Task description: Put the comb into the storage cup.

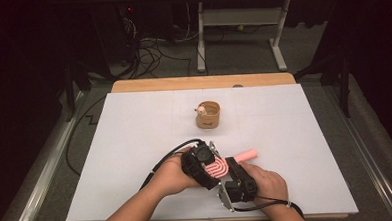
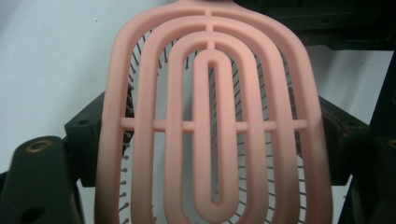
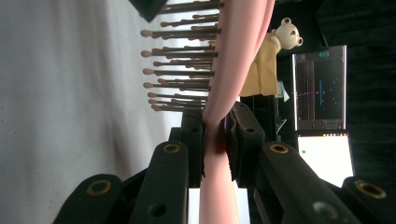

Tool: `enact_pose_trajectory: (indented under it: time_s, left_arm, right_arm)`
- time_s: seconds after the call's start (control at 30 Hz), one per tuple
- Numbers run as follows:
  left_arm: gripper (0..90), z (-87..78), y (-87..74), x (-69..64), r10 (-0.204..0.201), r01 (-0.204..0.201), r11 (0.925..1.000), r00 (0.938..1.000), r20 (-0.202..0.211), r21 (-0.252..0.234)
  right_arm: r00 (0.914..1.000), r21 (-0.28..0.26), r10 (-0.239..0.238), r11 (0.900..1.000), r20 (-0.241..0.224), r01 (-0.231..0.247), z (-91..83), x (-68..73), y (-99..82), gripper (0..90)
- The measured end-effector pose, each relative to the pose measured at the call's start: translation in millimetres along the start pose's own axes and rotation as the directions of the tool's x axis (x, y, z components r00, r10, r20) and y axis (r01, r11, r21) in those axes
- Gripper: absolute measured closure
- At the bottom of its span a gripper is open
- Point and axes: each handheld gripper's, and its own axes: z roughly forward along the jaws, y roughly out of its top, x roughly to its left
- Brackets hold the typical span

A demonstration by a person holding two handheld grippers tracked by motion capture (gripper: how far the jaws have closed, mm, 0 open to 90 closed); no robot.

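High view: a pink hairbrush (image 1: 220, 167) sat low over the near middle of the white table (image 1: 135, 133), held between two hand-held grippers. The left gripper (image 1: 202, 166) came in from the left with the person's left hand (image 1: 171, 177) behind it, and it met the brush at the slotted head. The right gripper (image 1: 235, 181) came up from the near right, with the right hand (image 1: 268, 183) around it, and met the brush where the head narrows into the handle, whose free end pointed right and away. Farther back, near the table's middle, stood a tan cup (image 1: 208, 115) with a small teddy bear figure (image 1: 202, 110) at its rim, well apart from the brush.

Left gripper view: the back of the hairbrush head (image 2: 212, 116) stood close to the lens, its pink loops joined by a crossbar, with bristle pins showing through the slots. The black jaws stood wide apart on either side of the head's edges; whether the pads pressed on it could not be told.

Right gripper view: the right gripper (image 3: 215, 135) had its two black jaws closed narrowly on the neck of the hairbrush (image 3: 215, 154), pads pressed against both faces. The bristles (image 3: 182, 70) pointed toward the white table (image 3: 56, 116). Beyond the brush the teddy bear (image 3: 286, 35) and the tan cup (image 3: 261, 70) showed, with a lit screen (image 3: 320, 88) behind.
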Motion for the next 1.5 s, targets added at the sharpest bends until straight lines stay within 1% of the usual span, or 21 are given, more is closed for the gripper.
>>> enact_pose_trajectory:
  time_s: [0.17,0.3,0.43,0.57,0.7,0.77,0.83,0.9,1.03,1.17,1.2,1.3,1.4,1.5]
  left_arm:
    - [19.4,-0.8,-0.2,1.1,-0.002,0.002,1.0000,0.9999,0.010,-0.005]
    - [19.2,-1.0,-0.6,1.6,0.001,-0.001,1.0000,1.0000,0.009,-0.010]
    - [19.1,-1.3,-0.9,1.9,-0.002,0.002,0.9998,0.9999,0.011,-0.019]
    - [18.8,-1.8,-1.3,2.2,-0.002,0.003,0.9997,1.0000,0.007,-0.024]
    - [18.1,-2.7,-2.1,3.3,-0.001,0.001,0.9997,0.9999,-0.013,-0.024]
    - [18.0,-4.0,-2.8,3.1,0.009,-0.010,0.9997,0.9998,-0.018,-0.021]
    - [17.9,-5.4,-3.9,3.6,0.012,-0.012,0.9996,0.9998,-0.015,-0.024]
    - [16.4,-6.0,-4.5,4.0,0.019,-0.020,0.9995,0.9994,-0.030,-0.023]
    - [14.8,-7.7,-6.4,3.3,0.022,-0.024,0.9992,0.9988,-0.044,-0.032]
    - [12.0,-8.2,-7.9,4.0,0.021,-0.022,0.9991,0.9987,-0.046,-0.035]
    - [11.0,-8.3,-8.2,4.2,0.020,-0.022,0.9990,0.9987,-0.047,-0.038]
    - [7.5,-8.6,-9.1,5.4,0.014,-0.017,0.9988,0.9986,-0.052,-0.046]
    - [5.2,-9.8,-11.2,6.6,0.015,-0.017,0.9989,0.9983,-0.055,-0.043]
    - [2.8,-11.1,-13.6,7.5,0.014,-0.016,0.9988,0.9981,-0.060,-0.045]
  right_arm:
    - [1.0000,0.009,-0.003,1.0000,0.002,0.003,-1.1,-0.4,0.6,79.7]
    - [0.9999,0.012,-0.010,0.9999,0.003,0.010,-1.5,-0.5,1.1,79.9]
    - [0.9999,0.009,-0.007,0.9999,0.011,0.007,-1.5,-0.6,0.8,80.1]
    - [0.9999,0.007,-0.009,0.9999,0.013,0.008,-1.7,-1.0,0.9,80.3]
    - [0.9999,0.008,-0.009,0.9999,0.014,0.008,-2.0,-0.8,1.2,80.8]
    - [0.9998,0.007,-0.010,0.9999,0.015,0.010,-2.1,-0.6,1.6,81.0]
    - [0.9999,0.009,-0.013,0.9999,0.012,0.012,-2.0,-1.3,2.1,81.2]
    - [0.9999,0.010,-0.010,0.9999,0.009,0.010,-2.2,-1.4,2.6,81.3]
    - [0.9999,0.011,-0.008,0.9999,0.006,0.008,-2.9,-1.5,2.7,81.4]
    - [0.9999,0.003,-0.003,1.0000,0.012,0.003,-3.4,-1.9,3.1,81.5]
    - [1.0000,0.004,-0.002,1.0000,0.007,0.002,-3.6,-2.4,3.2,81.6]
    - [0.9999,0.005,0.005,1.0000,0.014,-0.005,-3.4,-2.4,2.6,81.6]
    - [0.9998,0.009,0.016,0.9998,0.015,-0.016,-3.5,-2.1,2.0,81.6]
    - [0.9998,0.014,0.017,0.9998,0.012,-0.017,-3.3,-2.1,1.1,81.6]
